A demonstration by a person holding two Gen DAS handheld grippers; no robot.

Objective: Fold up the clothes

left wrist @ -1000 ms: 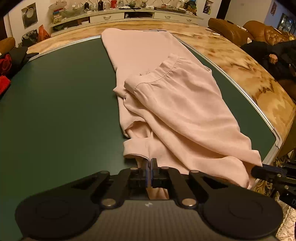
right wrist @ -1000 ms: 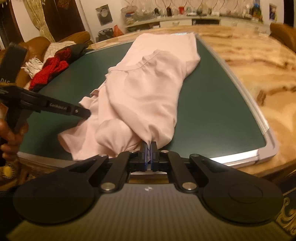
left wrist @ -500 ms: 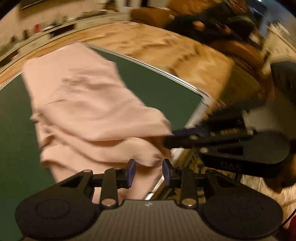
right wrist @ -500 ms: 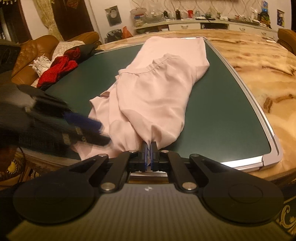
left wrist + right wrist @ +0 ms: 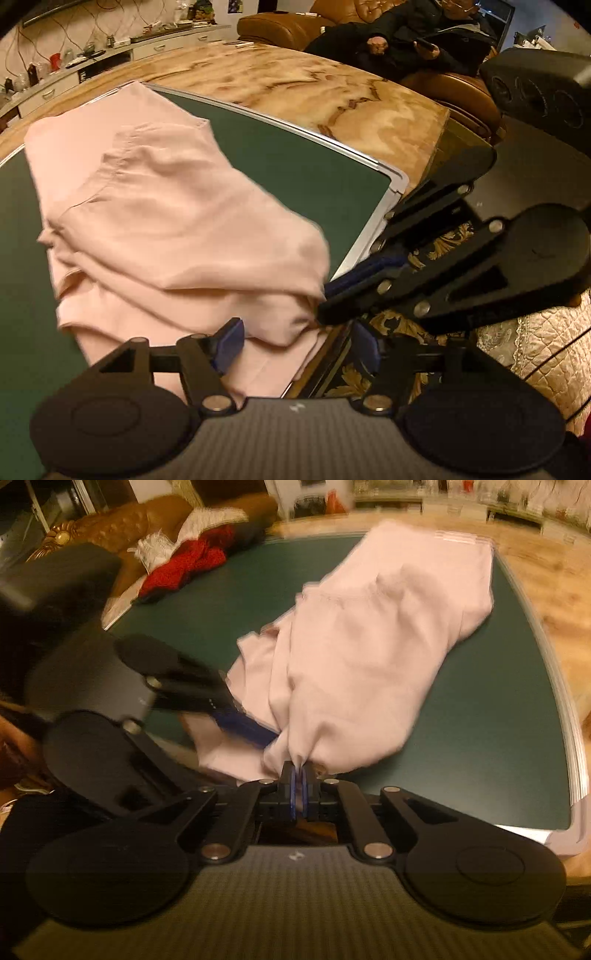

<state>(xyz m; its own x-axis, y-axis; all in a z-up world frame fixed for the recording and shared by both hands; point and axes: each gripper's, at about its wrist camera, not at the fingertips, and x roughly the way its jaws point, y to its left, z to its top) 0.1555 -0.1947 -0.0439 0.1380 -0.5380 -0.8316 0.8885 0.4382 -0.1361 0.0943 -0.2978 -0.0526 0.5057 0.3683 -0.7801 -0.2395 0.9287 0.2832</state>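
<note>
A: Item one, your left gripper (image 5: 295, 341). State?

B: Jaws apart and opening. Pink cloth lies under the gap, but neither pad presses it; you hold nothing there.

A: Item two, your right gripper (image 5: 298, 775).

B: Jaws nearly together, pinching a bunched corner of the pink garment (image 5: 369, 657). They are just beginning to part, with the fabric between them.

A: Item three, the garment. Location?

B: It lies on the green desk (image 5: 303, 166), loosely doubled over itself. Its long axis runs away from both grippers toward the far edge of the desk. The near end reaches the front edge, where your grippers sit close together.

A: Which hand is nearer the loose near end?

B: Your left. In the right wrist view, its blue pad (image 5: 243, 723) sits just beside the pinched corner, on the left of it. By my judgement, the next fold turns on that: the cloth lies ahead of both grippers, so any carry goes forward along the length.
</note>
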